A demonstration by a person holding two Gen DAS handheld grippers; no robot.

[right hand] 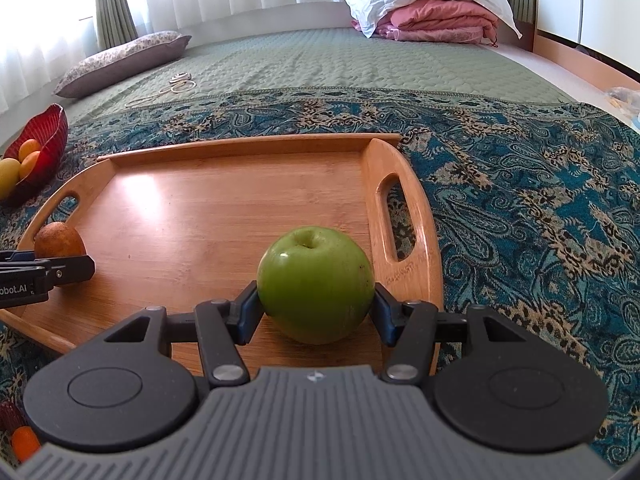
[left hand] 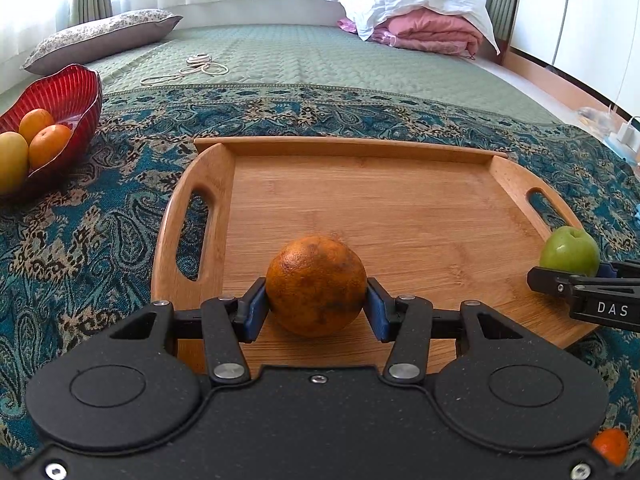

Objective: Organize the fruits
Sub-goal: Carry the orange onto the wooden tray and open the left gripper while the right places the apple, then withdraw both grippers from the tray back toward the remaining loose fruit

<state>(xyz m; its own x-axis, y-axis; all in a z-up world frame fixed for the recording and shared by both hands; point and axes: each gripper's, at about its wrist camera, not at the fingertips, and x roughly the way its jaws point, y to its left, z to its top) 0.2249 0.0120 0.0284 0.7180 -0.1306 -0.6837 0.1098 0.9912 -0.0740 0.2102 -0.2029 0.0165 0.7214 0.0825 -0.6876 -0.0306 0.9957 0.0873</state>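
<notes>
My left gripper (left hand: 316,300) is shut on a brown-speckled orange (left hand: 316,284) over the near left part of a wooden tray (left hand: 360,192). My right gripper (right hand: 316,300) is shut on a green apple (right hand: 316,280) over the near right part of the same tray (right hand: 208,208). The apple also shows at the right in the left wrist view (left hand: 570,250), and the orange at the left in the right wrist view (right hand: 60,240). A red glass bowl (left hand: 76,92) at the far left holds two oranges (left hand: 48,136) and a yellow fruit (left hand: 12,160).
The tray lies on a blue paisley cloth (left hand: 100,220) on a green quilted bed. A small orange fruit (left hand: 610,444) lies near me beside the gripper. A pillow (left hand: 100,36), a white cord (left hand: 192,68) and folded bedding (left hand: 420,12) lie farther back.
</notes>
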